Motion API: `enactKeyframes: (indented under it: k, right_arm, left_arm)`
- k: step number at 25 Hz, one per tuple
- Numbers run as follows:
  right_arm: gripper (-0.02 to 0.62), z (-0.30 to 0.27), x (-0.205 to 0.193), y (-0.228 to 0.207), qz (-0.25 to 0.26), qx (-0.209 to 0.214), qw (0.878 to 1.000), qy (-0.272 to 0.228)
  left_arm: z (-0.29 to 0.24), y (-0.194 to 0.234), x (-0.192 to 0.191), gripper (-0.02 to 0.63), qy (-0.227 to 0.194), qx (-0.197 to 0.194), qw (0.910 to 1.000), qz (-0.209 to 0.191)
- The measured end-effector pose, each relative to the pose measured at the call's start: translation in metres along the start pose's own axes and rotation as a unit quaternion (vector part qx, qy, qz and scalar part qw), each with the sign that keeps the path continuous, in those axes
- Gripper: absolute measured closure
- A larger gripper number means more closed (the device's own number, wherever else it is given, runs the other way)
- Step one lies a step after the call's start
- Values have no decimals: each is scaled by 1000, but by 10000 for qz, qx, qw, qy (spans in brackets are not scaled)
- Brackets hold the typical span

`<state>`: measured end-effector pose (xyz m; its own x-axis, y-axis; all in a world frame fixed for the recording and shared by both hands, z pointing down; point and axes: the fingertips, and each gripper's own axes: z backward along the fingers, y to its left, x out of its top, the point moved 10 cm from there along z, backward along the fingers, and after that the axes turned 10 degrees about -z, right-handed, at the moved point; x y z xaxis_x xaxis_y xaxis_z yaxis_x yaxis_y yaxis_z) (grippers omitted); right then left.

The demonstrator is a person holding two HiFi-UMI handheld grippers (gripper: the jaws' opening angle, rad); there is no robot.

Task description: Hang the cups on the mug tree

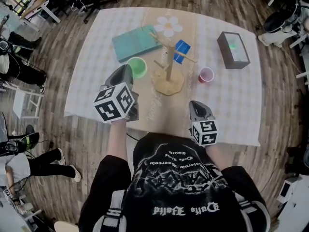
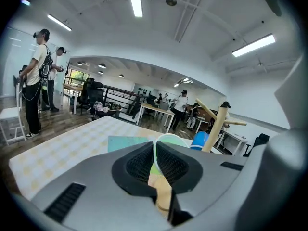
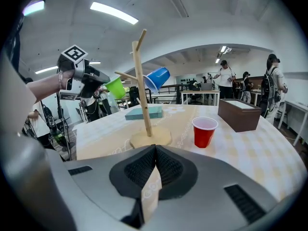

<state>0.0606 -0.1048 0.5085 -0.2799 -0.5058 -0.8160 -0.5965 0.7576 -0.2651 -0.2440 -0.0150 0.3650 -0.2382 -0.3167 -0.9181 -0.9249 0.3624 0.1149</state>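
Our left gripper (image 2: 155, 150) pinches the thin plastic rim of the green cup (image 1: 138, 67), and its grey body hides most of that cup, held near a peg of the wooden mug tree (image 1: 168, 83). Our right gripper (image 3: 155, 150) is closed on nothing. A blue cup (image 3: 156, 78) hangs tilted; a red cup (image 3: 204, 131) stands upright on the checked tablecloth (image 1: 231, 95).

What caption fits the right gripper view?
Left gripper holds a green cup beside the mug tree; a blue cup hangs on it, a red cup stands on the table.
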Motion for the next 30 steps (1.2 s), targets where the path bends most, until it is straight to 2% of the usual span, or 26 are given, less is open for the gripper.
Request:
enactKeyframes:
  k: [12,19,30]
  right_arm:
    - [586,4,-3,-7,-175,-67,9998,12]
    - [586,6,-1,-6,-223,-107,9997,25]
    - [586,16,-1,-13,-260,-187,9995,-65]
  left_arm:
    - [-9,-15,58,568,-635,126,9963,-557]
    - [-15,-27,82,568,-843,198,9907,-1053]
    - [-11,-44,96,568,-1107,430,9779,-1723]
